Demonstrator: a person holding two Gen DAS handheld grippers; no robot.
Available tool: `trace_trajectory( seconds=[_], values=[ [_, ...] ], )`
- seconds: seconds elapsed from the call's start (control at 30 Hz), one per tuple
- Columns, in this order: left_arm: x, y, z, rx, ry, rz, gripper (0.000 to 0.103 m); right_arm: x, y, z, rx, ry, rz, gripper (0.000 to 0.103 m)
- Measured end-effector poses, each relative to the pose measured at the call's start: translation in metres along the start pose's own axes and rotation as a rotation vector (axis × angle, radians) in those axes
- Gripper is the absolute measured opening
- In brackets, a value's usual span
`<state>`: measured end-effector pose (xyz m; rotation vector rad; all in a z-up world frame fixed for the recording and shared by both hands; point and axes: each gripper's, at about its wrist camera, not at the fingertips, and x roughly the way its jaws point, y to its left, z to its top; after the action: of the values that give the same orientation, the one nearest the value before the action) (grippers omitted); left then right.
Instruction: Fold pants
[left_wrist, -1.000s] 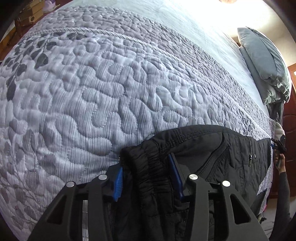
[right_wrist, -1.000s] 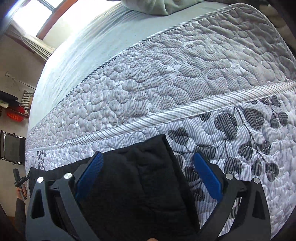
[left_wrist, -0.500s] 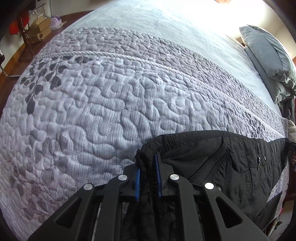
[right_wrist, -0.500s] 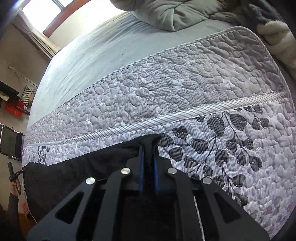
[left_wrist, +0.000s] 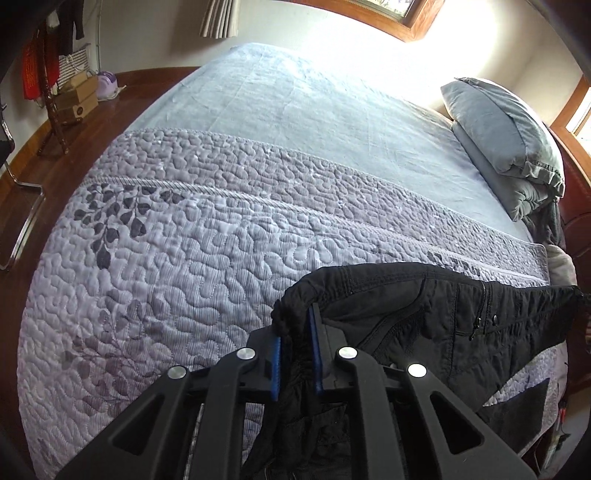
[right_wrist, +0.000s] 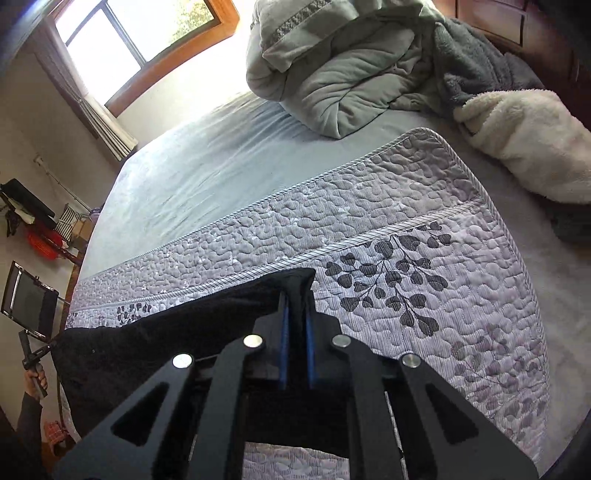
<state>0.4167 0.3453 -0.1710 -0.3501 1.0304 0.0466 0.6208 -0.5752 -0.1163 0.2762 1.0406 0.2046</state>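
While both claws clamp it, the black quilted pants (left_wrist: 424, 317) hang stretched above the grey quilted leaf-print bedspread (left_wrist: 177, 258): left gripper (left_wrist: 295, 332) pinches the gathered waistband, right gripper (right_wrist: 295, 314) pinches a leg-end corner.

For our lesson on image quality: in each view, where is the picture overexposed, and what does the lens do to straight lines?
Left wrist view: window glare bleaches the far bed sheet; the quilt border bows. Right wrist view: the window blows out white and its frame curves; the black pants lose detail in shadow.
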Motion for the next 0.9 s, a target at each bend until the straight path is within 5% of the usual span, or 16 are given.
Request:
trace_trajectory(
  seconds=[0.4,0.9],
  values=[
    [-0.063,-0.015,-0.019,0.022,-0.103,-0.039,0.012,-0.078,-0.007,-0.060,0.031,-0.060,-0.011,0.006],
    [-0.107,-0.011,-0.058,0.008,-0.151,-0.057,0.012,-0.115,-0.027,-0.136,0.108,-0.113,-0.038,0.006]
  ],
)
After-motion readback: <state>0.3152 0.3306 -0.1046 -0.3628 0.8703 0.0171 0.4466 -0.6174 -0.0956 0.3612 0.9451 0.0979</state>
